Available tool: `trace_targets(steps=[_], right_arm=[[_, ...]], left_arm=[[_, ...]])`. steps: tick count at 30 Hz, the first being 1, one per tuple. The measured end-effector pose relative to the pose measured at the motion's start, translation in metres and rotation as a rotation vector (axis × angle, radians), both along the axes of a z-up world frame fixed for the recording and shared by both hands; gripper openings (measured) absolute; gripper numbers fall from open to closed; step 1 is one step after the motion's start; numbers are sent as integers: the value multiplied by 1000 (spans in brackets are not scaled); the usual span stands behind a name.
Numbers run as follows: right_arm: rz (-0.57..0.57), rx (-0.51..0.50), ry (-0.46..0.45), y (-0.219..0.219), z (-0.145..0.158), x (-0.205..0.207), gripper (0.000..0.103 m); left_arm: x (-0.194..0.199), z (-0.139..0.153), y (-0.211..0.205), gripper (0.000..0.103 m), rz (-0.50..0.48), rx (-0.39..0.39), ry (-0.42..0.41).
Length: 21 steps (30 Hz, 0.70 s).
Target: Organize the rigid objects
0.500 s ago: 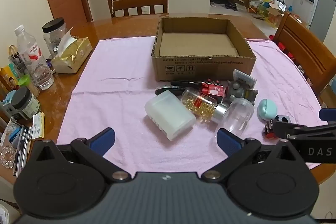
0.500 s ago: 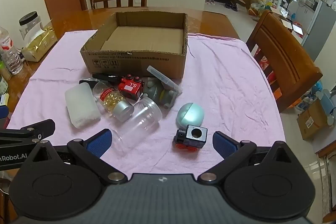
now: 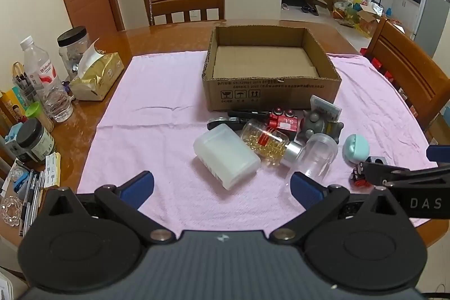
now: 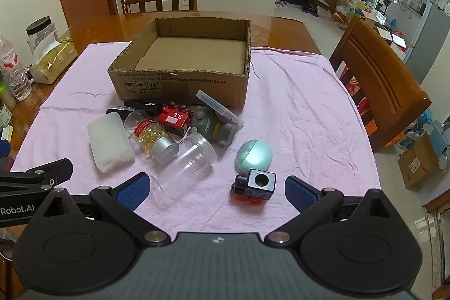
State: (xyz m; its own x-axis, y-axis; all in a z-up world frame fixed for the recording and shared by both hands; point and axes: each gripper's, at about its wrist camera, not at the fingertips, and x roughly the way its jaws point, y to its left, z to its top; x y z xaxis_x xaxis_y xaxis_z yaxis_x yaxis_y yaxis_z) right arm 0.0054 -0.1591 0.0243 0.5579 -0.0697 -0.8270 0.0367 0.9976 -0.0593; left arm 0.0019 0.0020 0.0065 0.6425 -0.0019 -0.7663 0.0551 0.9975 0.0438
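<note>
A glossy wooden tabletop (image 3: 174, 38) carries a pink cloth (image 3: 157, 114) over most of it. On its bare left edge stand a water bottle (image 3: 46, 83), two dark-lidded jars (image 3: 71, 47), a gold tissue pack (image 3: 97, 78) and pens (image 3: 29, 198).

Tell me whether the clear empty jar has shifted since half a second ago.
No. The clear empty jar lies on its side, placed as before relative to the cardboard box.
</note>
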Motion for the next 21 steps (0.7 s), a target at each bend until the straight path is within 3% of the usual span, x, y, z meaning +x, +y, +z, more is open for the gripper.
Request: trace_targets(steps=[21], right_arm=[[15, -6, -6, -6, 3, 3, 103]], left_arm=[[-3, 5, -9, 102, 4, 2, -19]])
